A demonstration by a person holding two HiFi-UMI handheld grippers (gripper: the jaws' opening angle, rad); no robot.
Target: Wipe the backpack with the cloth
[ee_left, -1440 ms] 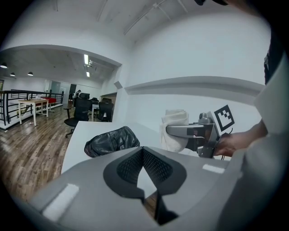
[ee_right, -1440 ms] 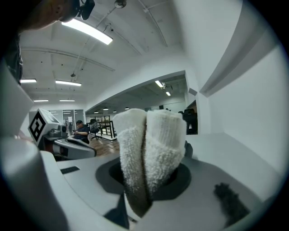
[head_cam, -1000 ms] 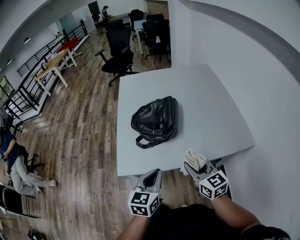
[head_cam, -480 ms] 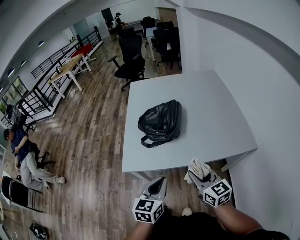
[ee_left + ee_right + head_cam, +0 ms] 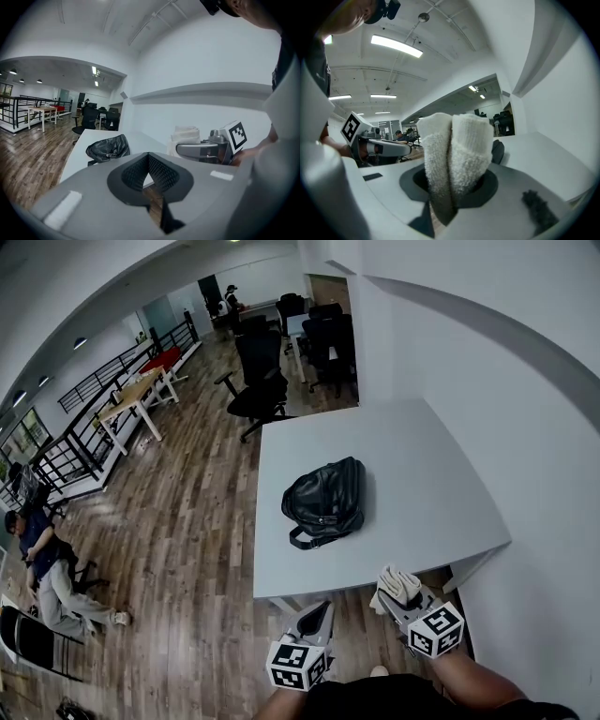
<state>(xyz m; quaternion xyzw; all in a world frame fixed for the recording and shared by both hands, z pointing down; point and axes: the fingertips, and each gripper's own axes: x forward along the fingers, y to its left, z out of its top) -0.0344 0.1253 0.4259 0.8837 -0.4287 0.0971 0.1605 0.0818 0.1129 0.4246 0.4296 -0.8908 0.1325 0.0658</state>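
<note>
Backpack (image 5: 325,501), black and glossy, flat on a white table (image 5: 422,456) set against a white wall (image 5: 487,371). Lies near the middle of the tabletop, slightly toward the left edge, with a looped strap (image 5: 305,540) trailing toward the near edge. Hides its inside: whether zipped, and what it carries, cannot be told from any view.

In the foreground, right gripper (image 5: 397,589), held low, short of the table's near edge and well apart from the backpack. Clamps on a folded cream cloth (image 5: 397,581), thick and towel-like. In the right gripper view, fills the space between the jaws with two plump folds that rise well past the tips, with a sliver of the dark backpack showing just behind them.

Beside it, left gripper (image 5: 314,617), over the brown wood floor (image 5: 178,521) and likewise short of the table. Shows jaws brought together at the tips in the left gripper view, with nothing between them. Looks along those jaws to the backpack on the tabletop beyond, and to the cloth in the other gripper at the right.

Beyond the table, black office chairs (image 5: 258,381) on the wood floor. At far left, a person (image 5: 42,568) seated low, legs stretched out.
</note>
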